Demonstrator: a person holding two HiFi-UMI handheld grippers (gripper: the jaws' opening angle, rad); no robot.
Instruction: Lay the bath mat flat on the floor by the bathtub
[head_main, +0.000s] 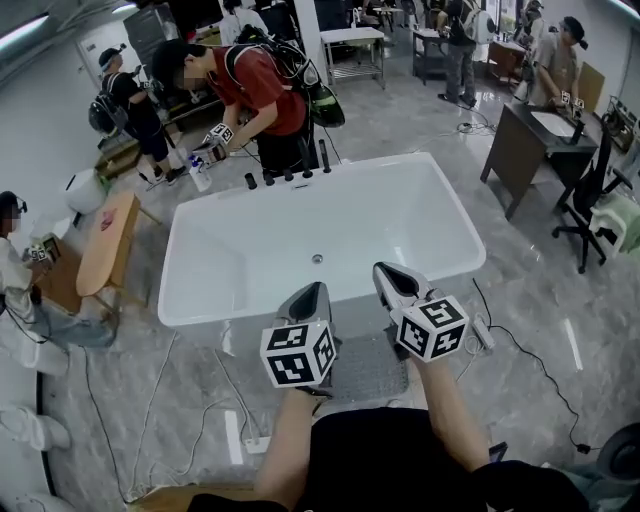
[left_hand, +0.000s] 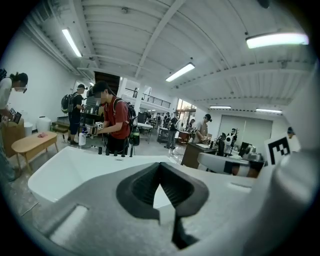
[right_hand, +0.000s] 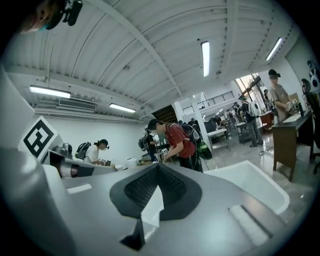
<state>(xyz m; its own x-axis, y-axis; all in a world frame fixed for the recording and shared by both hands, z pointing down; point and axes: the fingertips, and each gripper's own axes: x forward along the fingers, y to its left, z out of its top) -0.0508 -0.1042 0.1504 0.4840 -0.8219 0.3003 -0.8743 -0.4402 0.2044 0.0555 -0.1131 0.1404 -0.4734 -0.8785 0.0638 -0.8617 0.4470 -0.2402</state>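
The grey bath mat (head_main: 368, 372) lies on the floor against the near side of the white bathtub (head_main: 320, 250), partly hidden by my arms. Both grippers are raised above it, in front of the tub's near rim. My left gripper (head_main: 318, 291) is shut, its tips meeting with nothing between them (left_hand: 160, 163). My right gripper (head_main: 384, 270) is shut and empty as well (right_hand: 157, 165). Each gripper view looks level across the bathtub (left_hand: 75, 170) (right_hand: 250, 185) into the room; the mat is out of sight there.
A person in a red shirt (head_main: 262, 90) bends over the tub's far rim beside black tap fittings (head_main: 288, 175). Cables and power strips (head_main: 258, 443) (head_main: 482, 332) lie on the floor near the mat. A wooden bench (head_main: 105, 250) stands left, a dark washstand (head_main: 540, 140) and office chair (head_main: 590, 200) right.
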